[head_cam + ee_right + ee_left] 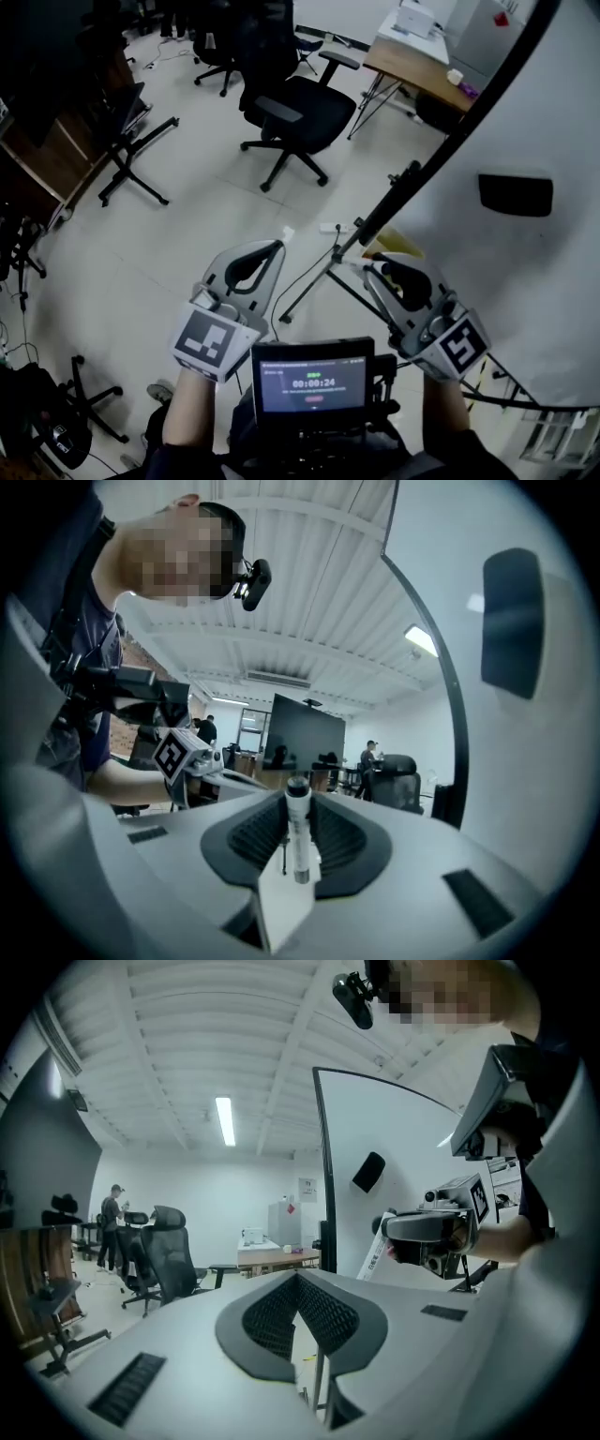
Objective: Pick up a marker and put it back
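A white marker [298,832] with a dark cap stands upright between the black pads of my right gripper [298,801], which is shut on it. From the left gripper view the same marker [376,1252] sticks out below the right gripper [424,1231], in front of the whiteboard [375,1208]. My left gripper [298,1278] has its pads meeting at the tips with nothing between them. In the head view the left gripper [273,247] and the right gripper [371,266] are held side by side, both pointing away from me, the right one close to the whiteboard [534,291].
A black eraser [514,194] sticks to the whiteboard. The whiteboard's stand legs [314,281] reach onto the floor just ahead of the grippers. A black office chair [295,112] and a wooden table [417,64] stand farther off. A small screen [312,380] sits at my chest.
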